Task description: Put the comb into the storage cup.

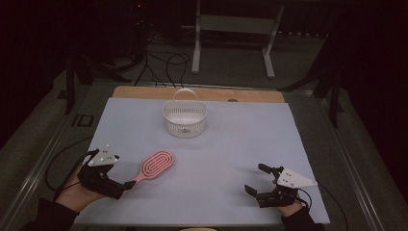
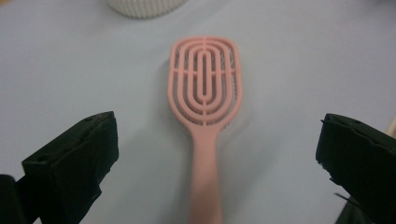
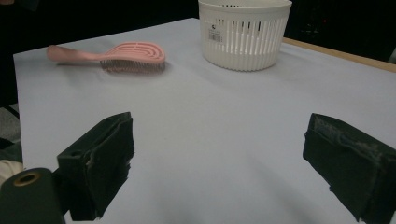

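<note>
Centrally in the lower left of the high view, the left gripper [image 1: 129, 184] stands at the handle end of the pink hairbrush [image 1: 154, 165], which lies flat on the pale blue table cover [image 1: 240, 144], head pointing up and right toward the white slotted basket [image 1: 184, 118] at the upper middle. The left gripper view shows its two black jaws spread wide with nothing between them but the brush handle, which runs up the centre of the frame from the bottom edge; the jaws hold nothing. The right gripper [image 1: 257, 180], at the lower right of the high view, likewise stands wide open and empty, well apart from the brush.

The step in hand appears to be grasping the brush by its handle. To do it well, the left gripper would best stay centred on the handle, come low enough that the pads meet the handle's sides rather than its top, and close slowly so that the thin handle does not roll or skid. A grip near the neck, just below the head, would likely carry more steadily than one at the very tip.

The handle's end is cut off by the bottom edge of the left gripper view, so whether the jaws already straddle it or sit just short cannot be told. The bristles face down and show only as a dark fringe in the right gripper view. The basket's inside is too dim to judge.
</note>
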Available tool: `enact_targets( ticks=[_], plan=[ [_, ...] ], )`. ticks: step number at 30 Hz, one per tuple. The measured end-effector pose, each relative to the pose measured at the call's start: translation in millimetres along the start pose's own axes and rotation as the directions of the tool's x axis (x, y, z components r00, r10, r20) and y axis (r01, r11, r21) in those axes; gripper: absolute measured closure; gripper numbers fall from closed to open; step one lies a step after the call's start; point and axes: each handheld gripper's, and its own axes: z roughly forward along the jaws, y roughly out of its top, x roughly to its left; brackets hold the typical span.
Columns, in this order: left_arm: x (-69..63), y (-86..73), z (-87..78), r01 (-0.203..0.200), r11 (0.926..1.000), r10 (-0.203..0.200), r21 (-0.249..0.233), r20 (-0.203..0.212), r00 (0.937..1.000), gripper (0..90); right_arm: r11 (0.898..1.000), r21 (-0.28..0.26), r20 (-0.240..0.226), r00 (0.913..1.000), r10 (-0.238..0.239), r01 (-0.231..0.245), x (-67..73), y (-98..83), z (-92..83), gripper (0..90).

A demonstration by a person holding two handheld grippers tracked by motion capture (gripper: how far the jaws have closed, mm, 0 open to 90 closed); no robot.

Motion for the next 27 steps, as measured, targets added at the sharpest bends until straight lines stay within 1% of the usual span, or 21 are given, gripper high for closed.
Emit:
enact_targets(
  ticks=[1,4,8,10,11,12,13,14,15,16,17,18,19,20,21,22,23,24,25,26,27],
  plan=[
    [-0.4,1.5,2.6,-0.007,0.9996,0.007,0.027,0.002,1.0000,0.2,1.000,-0.001,0.000,1.0000,-0.002,0.002,0.1,0.1,-0.1,8.4],
    [-0.7,3.3,7.4,-0.013,0.9971,0.012,0.075,0.015,0.9998,0.2,1.000,-0.001,-0.001,1.0000,0.001,-0.001,0.1,0.1,0.1,8.4],
    [-0.8,5.4,14.6,-0.028,0.9905,0.026,0.135,0.023,0.9994,0.3,1.000,-0.005,-0.003,1.0000,-0.003,0.002,0.2,0.4,-0.1,8.4],
    [-0.7,5.7,16.7,-0.026,0.9893,0.023,0.144,0.022,0.9995,0.3,1.000,-0.005,-0.003,1.0000,-0.001,0.001,0.0,0.3,0.1,8.4],
    [-0.9,6.5,20.1,-0.031,0.9861,0.027,0.163,0.026,0.9993,0.3,1.000,-0.002,-0.004,1.0000,0.003,-0.003,0.3,0.2,0.3,8.4],
    [-0.9,6.5,20.1,-0.031,0.9861,0.027,0.163,0.026,0.9993,0.4,1.000,-0.002,-0.004,1.0000,0.003,-0.003,0.3,0.2,0.3,8.4],
    [-1.1,7.7,23.3,-0.039,0.9819,0.034,0.186,0.029,0.9990,0.4,1.000,-0.003,-0.004,1.0000,-0.002,0.002,0.5,0.4,0.0,8.4],
    [-1.1,7.7,23.3,-0.039,0.9819,0.034,0.186,0.029,0.9990,0.4,1.000,-0.003,-0.004,1.0000,-0.002,0.002,0.5,0.4,0.0,8.4],
    [-0.9,9.1,26.1,-0.038,0.9778,0.033,0.206,0.025,0.9991,0.4,1.000,-0.003,-0.006,1.0000,0.004,-0.004,0.2,0.2,0.1,8.4],
    [-0.9,9.1,26.1,-0.038,0.9778,0.033,0.206,0.025,0.9991,0.4,1.000,-0.003,-0.006,1.0000,0.004,-0.004,0.2,0.2,0.1,8.4],
    [-0.7,10.8,28.8,-0.043,0.9738,0.039,0.223,0.021,0.9990,0.4,1.000,-0.001,-0.006,1.0000,0.004,-0.004,0.3,0.2,0.1,8.4],
    [-0.7,10.8,28.8,-0.043,0.9738,0.039,0.223,0.021,0.9990,0.4,1.000,-0.001,-0.006,1.0000,0.004,-0.004,0.3,0.2,0.1,8.4],
    [-0.8,12.6,31.1,-0.046,0.9696,0.042,0.240,0.022,0.9989,0.4,1.000,-0.005,-0.007,1.0000,0.002,-0.002,0.3,0.4,0.2,8.4],
    [-0.8,12.6,31.1,-0.046,0.9696,0.042,0.240,0.022,0.9989,0.5,1.000,-0.005,-0.007,1.0000,0.002,-0.002,0.3,0.4,0.2,8.4],
    [-0.6,14.4,33.3,-0.051,0.9650,0.047,0.257,0.023,0.9987,0.5,1.000,-0.001,-0.006,1.0000,0.004,-0.004,0.2,0.2,0.3,8.4],
    [-0.6,14.4,33.3,-0.051,0.9650,0.047,0.257,0.023,0.9987,0.8,1.000,-0.001,-0.008,1.0000,0.005,-0.005,0.5,0.2,0.2,8.4],
    [-1.6,16.1,35.9,-0.054,0.9609,0.049,0.271,0.026,0.9985,0.9,1.000,-0.003,-0.008,1.0000,0.002,-0.002,0.6,0.3,0.2,8.4],
    [-1.6,16.1,35.9,-0.054,0.9609,0.049,0.271,0.026,0.9985,1.0,1.000,-0.003,-0.008,1.0000,0.002,-0.002,0.6,0.3,0.2,8.4],
    [-2.3,17.9,38.9,-0.067,0.9535,0.060,0.294,0.033,0.9977,1.2,1.000,-0.004,-0.009,1.0000,0.003,-0.003,0.4,0.3,0.2,8.4],
    [-2.3,17.9,38.9,-0.067,0.9535,0.060,0.294,0.033,0.9977,1.2,1.000,-0.003,-0.009,0.9999,0.006,-0.006,0.4,0.2,0.3,8.4],
    [-2.7,19.4,42.3,-0.068,0.9475,0.060,0.312,0.034,0.9976,1.4,1.000,0.000,-0.008,0.9999,0.008,-0.008,0.5,0.2,0.4,8.5]
  ],
)
